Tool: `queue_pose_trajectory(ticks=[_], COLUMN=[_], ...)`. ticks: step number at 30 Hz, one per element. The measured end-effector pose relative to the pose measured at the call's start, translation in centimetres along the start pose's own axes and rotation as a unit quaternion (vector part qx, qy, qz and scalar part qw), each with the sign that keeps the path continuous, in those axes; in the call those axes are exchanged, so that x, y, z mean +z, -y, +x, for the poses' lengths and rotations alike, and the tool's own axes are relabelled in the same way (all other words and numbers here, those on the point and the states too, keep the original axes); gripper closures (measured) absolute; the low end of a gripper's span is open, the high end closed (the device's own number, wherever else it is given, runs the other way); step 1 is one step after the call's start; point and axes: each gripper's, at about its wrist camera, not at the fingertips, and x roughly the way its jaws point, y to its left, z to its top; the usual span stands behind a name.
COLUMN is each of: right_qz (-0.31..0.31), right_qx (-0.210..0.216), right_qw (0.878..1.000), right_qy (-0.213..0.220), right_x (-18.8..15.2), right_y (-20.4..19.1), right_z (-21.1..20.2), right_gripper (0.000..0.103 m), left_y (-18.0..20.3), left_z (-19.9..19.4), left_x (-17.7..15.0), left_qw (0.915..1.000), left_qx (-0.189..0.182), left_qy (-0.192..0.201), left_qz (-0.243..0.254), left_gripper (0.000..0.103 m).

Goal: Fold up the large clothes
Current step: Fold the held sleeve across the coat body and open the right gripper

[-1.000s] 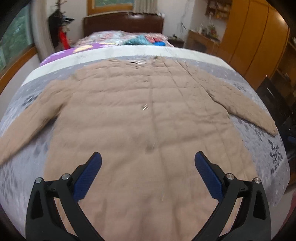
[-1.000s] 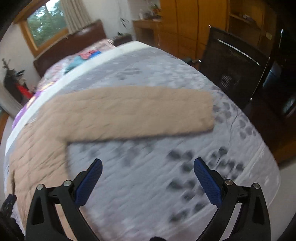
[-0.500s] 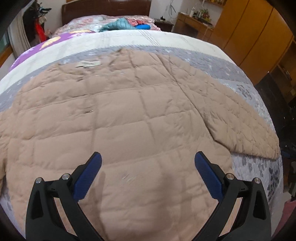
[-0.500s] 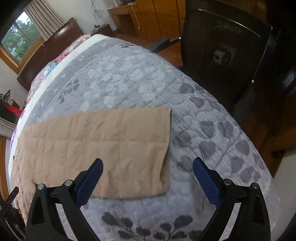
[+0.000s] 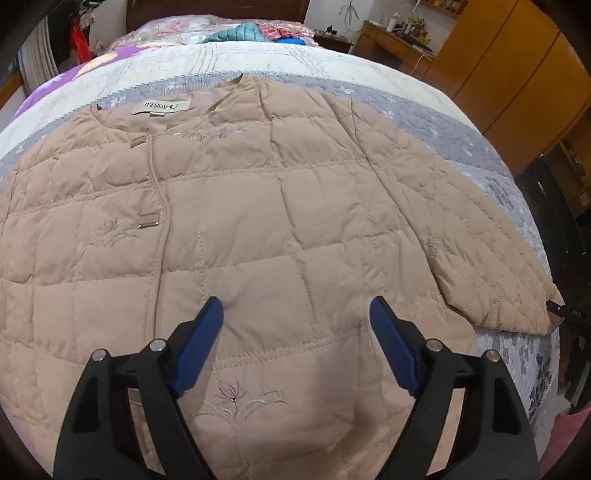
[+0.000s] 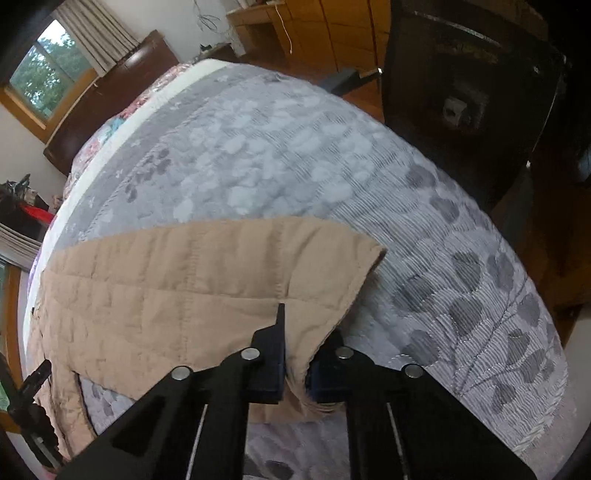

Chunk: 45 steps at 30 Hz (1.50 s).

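A beige quilted jacket (image 5: 258, 221) lies flat and face up on the bed, collar at the far end. Its right sleeve (image 5: 480, 251) stretches toward the bed's right edge. My left gripper (image 5: 295, 317) is open and empty, hovering just above the jacket's lower front. In the right wrist view my right gripper (image 6: 297, 365) is shut on the cuff end of the sleeve (image 6: 207, 280), with the cloth pinched between the jaws and its corner lifted slightly. The right gripper's tip also shows at the cuff in the left wrist view (image 5: 557, 308).
The bed is covered by a grey leaf-patterned quilt (image 6: 461, 280) with a white band (image 5: 258, 59) beyond the collar. Loose clothes (image 5: 240, 31) lie near the headboard. Wooden wardrobes (image 5: 517, 74) and a dark chair (image 6: 461, 92) stand to the right of the bed.
My left gripper has come lower and closer over the jacket's front. My right gripper has moved to the sleeve cuff and shut on it; it was open before.
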Motion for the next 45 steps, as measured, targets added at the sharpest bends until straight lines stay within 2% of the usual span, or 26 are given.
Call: queue_pose_trajectory(ticks=[4, 8, 12, 18, 21, 26, 28, 31, 33, 34, 35, 37, 39, 40, 41, 43, 45], right_qz=[-0.016, -0.062, -0.116, -0.205, -0.238, -0.282, -0.295, -0.302, -0.303, -0.300, -0.297, -0.292, -0.273, -0.265, -0.246, -0.207, -0.178], right_qx=[0.038, 0.079, 0.123, 0.168, 0.176, 0.148, 0.132, 0.130, 0.139, 0.153, 0.167, 0.209, 0.243, 0.247, 0.239, 0.206, 0.176], right_qw=[0.998, 0.993, 0.984, 0.964, 0.955, 0.948, 0.946, 0.944, 0.941, 0.940, 0.938, 0.932, 0.930, 0.932, 0.939, 0.956, 0.967], right_qy=[0.038, 0.059, 0.056, 0.037, 0.024, -0.004, -0.017, -0.040, -0.054, -0.057, -0.060, -0.057, -0.041, -0.034, -0.016, 0.023, 0.054], right_x=[-0.2, -0.3, -1.1, -3.7, -5.0, -6.9, -7.5, -8.3, -8.7, -8.7, -8.7, -8.6, -7.7, -7.4, -6.5, -4.9, -4.0], right_y=[-2.4, -7.2, -12.9, -22.8, -26.9, -31.5, -32.6, -33.1, -33.2, -33.0, -32.7, -31.9, -30.4, -30.1, -29.0, -26.6, -24.5], right_z=[-2.6, -4.2, -4.7, -4.0, -3.1, 0.2, 1.9, 3.9, 4.7, 4.6, 4.3, 2.9, 1.3, 0.7, -0.2, -1.4, -1.9], right_gripper=[0.094, 0.094, 0.094, 0.094, 0.095, 0.095, 0.094, 0.093, 0.081, 0.076, 0.066, 0.065, 0.065, 0.065, 0.065, 0.065, 0.065], left_y=[-0.7, -1.7, -2.5, -4.2, -5.3, -7.0, -7.8, -8.6, -9.1, -9.2, -9.1, -8.8, -8.1, -7.5, -6.8, -4.5, -2.0], left_z=[-0.2, -1.0, -2.4, -4.1, -4.7, -5.5, -5.4, -5.0, -4.6, -4.4, -4.3, -4.3, -4.4, -4.5, -4.4, -4.2, -3.8], left_x=[0.0, -0.1, -0.7, -1.2, -1.6, -2.2, -2.4, -2.6, -2.7, -2.7, -2.7, -2.8, -2.7, -2.7, -2.7, -2.5, -2.3], left_qw=[0.9997, 0.9985, 0.9989, 0.9988, 0.9986, 0.9983, 0.9981, 0.9980, 0.9976, 0.9975, 0.9975, 0.9978, 0.9977, 0.9975, 0.9974, 0.9967, 0.9945], left_qx=[-0.021, -0.045, -0.038, -0.031, -0.028, -0.026, -0.024, -0.018, -0.020, -0.021, -0.021, -0.021, -0.033, -0.043, -0.048, -0.072, -0.101], left_qy=[0.002, 0.005, 0.014, 0.025, 0.029, 0.030, 0.027, 0.022, 0.014, 0.012, 0.011, 0.013, 0.011, 0.009, 0.008, 0.001, -0.010], left_qz=[-0.011, -0.031, -0.023, -0.027, -0.033, -0.041, -0.049, -0.057, -0.064, -0.067, -0.067, -0.062, -0.058, -0.055, -0.052, -0.038, -0.023], left_gripper=[0.024, 0.026, 0.035, 0.036, 0.036, 0.036, 0.036, 0.036, 0.036, 0.036, 0.036, 0.036, 0.036, 0.036, 0.036, 0.036, 0.035])
